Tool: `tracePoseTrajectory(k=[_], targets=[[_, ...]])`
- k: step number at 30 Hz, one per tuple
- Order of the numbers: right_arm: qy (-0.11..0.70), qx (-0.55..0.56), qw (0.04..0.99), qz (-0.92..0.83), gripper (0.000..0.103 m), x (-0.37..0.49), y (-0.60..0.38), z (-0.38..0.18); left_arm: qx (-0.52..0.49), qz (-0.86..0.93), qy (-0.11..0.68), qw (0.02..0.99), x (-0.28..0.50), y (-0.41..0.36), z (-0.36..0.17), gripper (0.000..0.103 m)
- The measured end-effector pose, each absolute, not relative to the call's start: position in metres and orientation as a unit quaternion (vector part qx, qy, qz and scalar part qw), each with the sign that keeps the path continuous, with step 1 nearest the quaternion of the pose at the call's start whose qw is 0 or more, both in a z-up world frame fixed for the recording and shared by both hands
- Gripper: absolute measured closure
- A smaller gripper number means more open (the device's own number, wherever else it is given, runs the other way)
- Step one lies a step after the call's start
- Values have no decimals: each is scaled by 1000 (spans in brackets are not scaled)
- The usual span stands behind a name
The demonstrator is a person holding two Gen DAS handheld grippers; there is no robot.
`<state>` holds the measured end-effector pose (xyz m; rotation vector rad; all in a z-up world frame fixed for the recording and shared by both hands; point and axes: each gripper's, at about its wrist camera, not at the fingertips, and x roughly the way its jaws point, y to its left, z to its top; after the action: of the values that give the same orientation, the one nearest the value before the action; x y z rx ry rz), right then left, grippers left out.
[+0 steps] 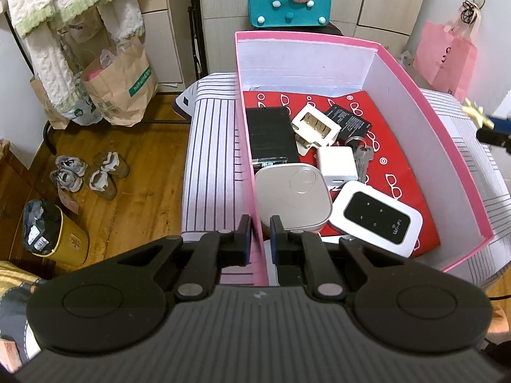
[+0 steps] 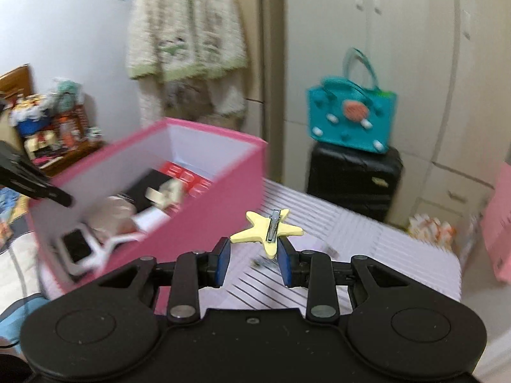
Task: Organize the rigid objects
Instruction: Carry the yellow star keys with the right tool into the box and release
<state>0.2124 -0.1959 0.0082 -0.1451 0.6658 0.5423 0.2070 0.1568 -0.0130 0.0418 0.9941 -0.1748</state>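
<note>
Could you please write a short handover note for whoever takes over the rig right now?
Left gripper: shut on the near-left wall of the pink box, steadying it on the striped surface.
Right gripper: shut on a yellow star clip, held in the air to the box's right.
Already in the box: white Wi-Fi router, silver case, white charger, keys, white plug adapter, black batteries.
Left: drop the star clip into the box. Something small lies blurred on the striped surface ahead of the right gripper; check it.
</note>
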Motion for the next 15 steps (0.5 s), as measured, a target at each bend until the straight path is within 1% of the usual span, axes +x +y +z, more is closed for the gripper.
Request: tracePoseTrajectory(k=[4, 7, 11, 15], targets=[[315, -74, 892, 316, 67, 214, -165, 29, 33, -88, 472, 877, 207, 157, -11, 95], [321, -83, 876, 351, 67, 224, -135, 37, 40, -93, 470, 877, 208, 157, -9, 95], [337, -103, 855, 381, 67, 244, -92, 36, 58, -97, 470, 875, 207, 154, -8, 95], [362, -126, 835, 396, 67, 268, -50, 27, 55, -103, 469, 875, 206, 158, -9, 95]])
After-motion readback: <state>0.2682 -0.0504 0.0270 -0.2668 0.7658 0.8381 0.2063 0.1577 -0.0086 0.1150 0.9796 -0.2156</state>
